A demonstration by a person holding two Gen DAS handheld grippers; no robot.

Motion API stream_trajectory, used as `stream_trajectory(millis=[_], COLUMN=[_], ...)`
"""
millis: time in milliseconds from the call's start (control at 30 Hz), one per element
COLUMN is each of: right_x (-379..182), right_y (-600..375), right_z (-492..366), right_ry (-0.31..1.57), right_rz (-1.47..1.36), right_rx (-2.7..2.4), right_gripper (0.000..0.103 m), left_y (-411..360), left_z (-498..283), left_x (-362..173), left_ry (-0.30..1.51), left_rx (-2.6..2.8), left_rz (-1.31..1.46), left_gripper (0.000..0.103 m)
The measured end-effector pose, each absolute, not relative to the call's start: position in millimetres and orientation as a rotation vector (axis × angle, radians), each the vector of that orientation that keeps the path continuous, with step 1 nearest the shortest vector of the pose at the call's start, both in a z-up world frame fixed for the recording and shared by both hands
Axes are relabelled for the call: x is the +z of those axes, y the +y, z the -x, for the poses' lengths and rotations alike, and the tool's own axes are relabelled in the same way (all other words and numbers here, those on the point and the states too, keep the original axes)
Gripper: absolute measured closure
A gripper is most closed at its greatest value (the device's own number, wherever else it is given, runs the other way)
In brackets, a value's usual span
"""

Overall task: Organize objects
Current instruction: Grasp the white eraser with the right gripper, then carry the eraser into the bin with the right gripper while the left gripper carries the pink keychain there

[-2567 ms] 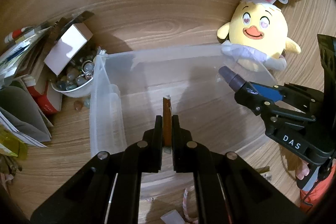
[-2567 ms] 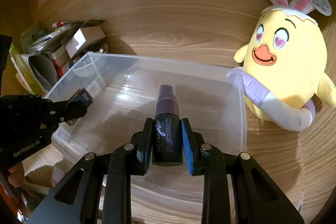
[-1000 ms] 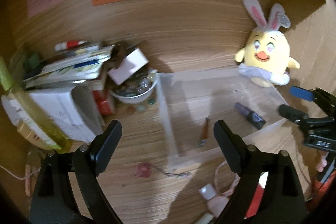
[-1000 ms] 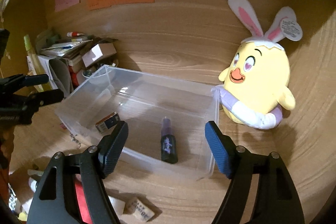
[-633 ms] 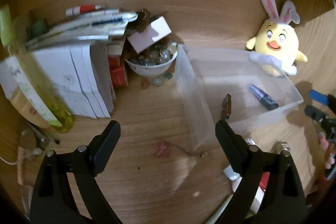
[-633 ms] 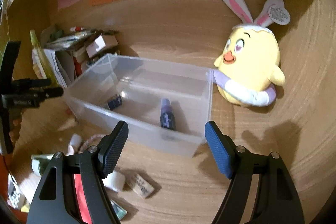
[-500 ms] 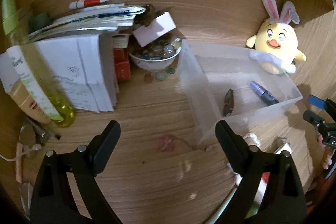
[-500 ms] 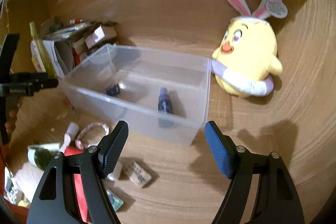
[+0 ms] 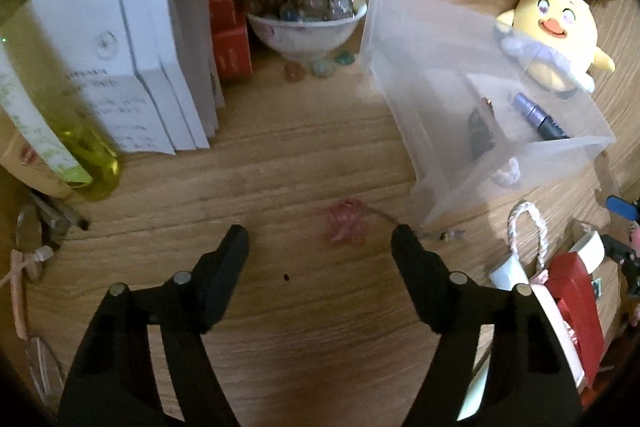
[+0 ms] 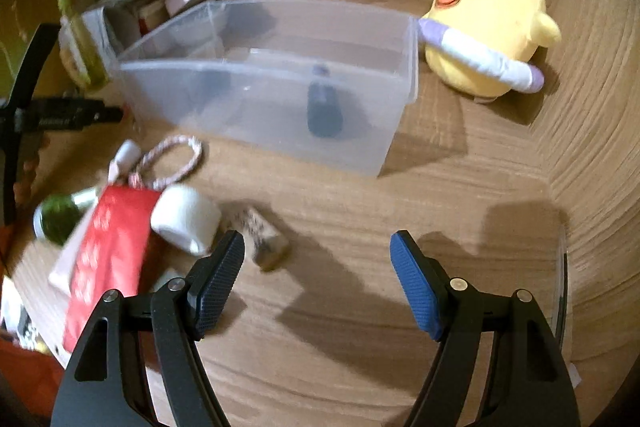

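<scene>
From the left wrist, the left gripper (image 9: 320,239) is empty and its jaws are closing, still wide apart. A small pink translucent trinket (image 9: 345,222) lies on the wood-grain table (image 9: 280,167) just ahead of the gap, its thin chain running right toward the clear plastic bin (image 9: 416,131). Inside the bin lies a purple spray bottle (image 9: 538,117).

From the right wrist, the right gripper (image 10: 316,259) stands wide and empty. A stubby speckled block (image 10: 262,237) lies just beside its left finger, long axis slanting toward the bin; a white roll (image 10: 186,219) and a red packet (image 10: 108,247) sit further left.
</scene>
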State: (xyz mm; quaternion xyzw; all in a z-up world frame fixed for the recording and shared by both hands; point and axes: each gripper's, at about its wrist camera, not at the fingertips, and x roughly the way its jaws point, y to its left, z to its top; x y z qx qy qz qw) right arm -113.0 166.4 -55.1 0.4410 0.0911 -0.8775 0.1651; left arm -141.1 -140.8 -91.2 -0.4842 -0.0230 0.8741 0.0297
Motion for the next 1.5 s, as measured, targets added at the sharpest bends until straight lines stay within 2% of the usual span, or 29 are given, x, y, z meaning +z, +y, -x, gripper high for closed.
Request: stream_trajectory(millis=[100,300,367,433,567,633,833,1133,1500], right_x=[-58.5,-63.9,-65.6,-67.1,-69.4,-68.6,-68.5,-69.8,-43.2], right_y=[164.6,155.1,151.6,149.5,148.3,146.6,145.0,153.6,176.3], right_z=[111.8,120.6,122.6,123.2,122.4,121.7,120.0,114.5,112.1], right_ry=[0.285,0.271,0.283,0.29,0.296,0.302,0.311,0.295,0.135], right_rz=[-1.264,-1.262,-1.26,-1.258,-1.242,-1.227,-1.209,-1.221,-1.145], right_rx=[-2.487,-2.448,-2.44,-2.434,-2.429,-2.425,-2.418,-2.49,-2.573], right_gripper=[0.03,0.031,0.032,0.032,0.043,0.056,0.078,0.08,0.081], left_y=[-136.8,-130.5,-130.2,-129.4,-126.9,-126.7,-122.7,-109.9,-79.3], left_z=[141.9,142.2,143.1,143.8,142.2,140.0,127.2,102.4,83.0], left_x=[-91.7,-92.3,-92.3,-92.2,-91.2,-90.7,-89.1,-70.4,-32.5], left_ry=[-0.037,0.036,0.044,0.049,0.053,0.044,-0.001,-0.045,0.012], left_rx=[2.709,2.737,2.732,2.73,2.713,2.701,2.671,2.691,2.744], left_rz=[1.474,1.428,1.413,1.404,1.395,1.395,1.406,1.328,1.157], left_gripper=[0.032,0.054,0.065,0.069,0.082,0.082,0.082,0.082,0.082])
